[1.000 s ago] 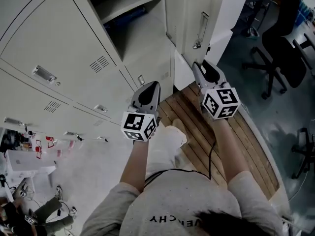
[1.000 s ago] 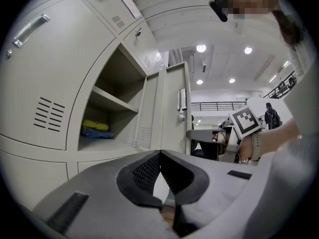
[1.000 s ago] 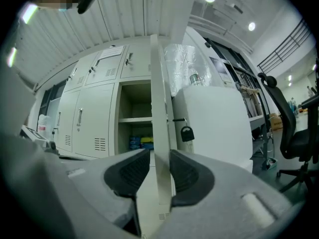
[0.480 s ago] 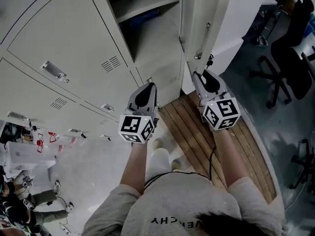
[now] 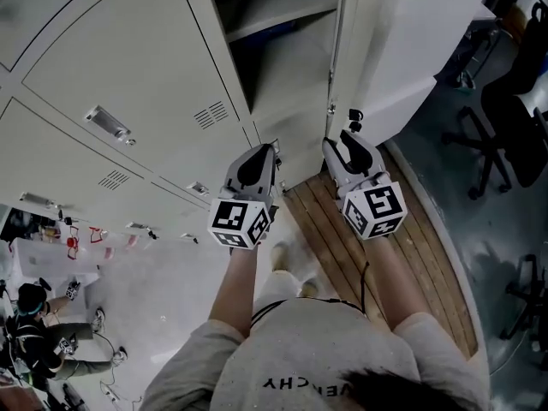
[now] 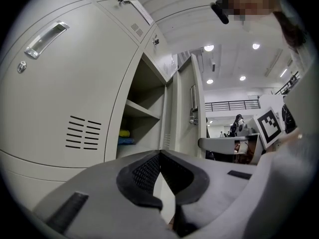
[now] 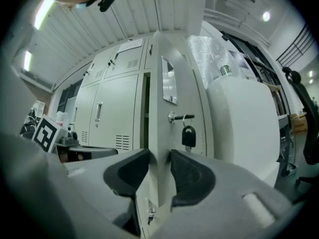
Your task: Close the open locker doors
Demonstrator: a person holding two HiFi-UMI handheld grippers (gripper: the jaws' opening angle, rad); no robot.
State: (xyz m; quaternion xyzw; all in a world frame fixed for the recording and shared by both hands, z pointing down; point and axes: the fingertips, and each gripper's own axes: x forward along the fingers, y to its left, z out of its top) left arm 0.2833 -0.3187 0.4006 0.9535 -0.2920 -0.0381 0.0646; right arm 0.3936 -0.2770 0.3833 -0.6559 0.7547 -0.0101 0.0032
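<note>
The open locker (image 5: 282, 50) shows a shelf with a blue thing on it. Its grey door (image 5: 344, 50) stands out from the cabinet front, a black padlock (image 5: 353, 115) hanging at its latch. My right gripper (image 5: 339, 140) reaches level to the door's free edge. In the right gripper view that door (image 7: 174, 103) runs between the jaws, which touch it on both sides; my right gripper (image 7: 159, 156) has just been opening a little. My left gripper (image 5: 262, 149) points at the locker front below the opening. In its own view the left gripper (image 6: 160, 154) is shut on nothing.
Closed lockers (image 5: 111, 84) fill the left. A bulky white unit (image 5: 419, 41) stands right behind the door. Wooden planks (image 5: 377, 255) lie underfoot, with office chairs (image 5: 514, 118) on the right. A person (image 5: 34, 332) sits low at the left.
The right gripper has moved left with the door edge, nearer the left gripper, and the door has swung closer to the locker. The left gripper has edged forward.
</note>
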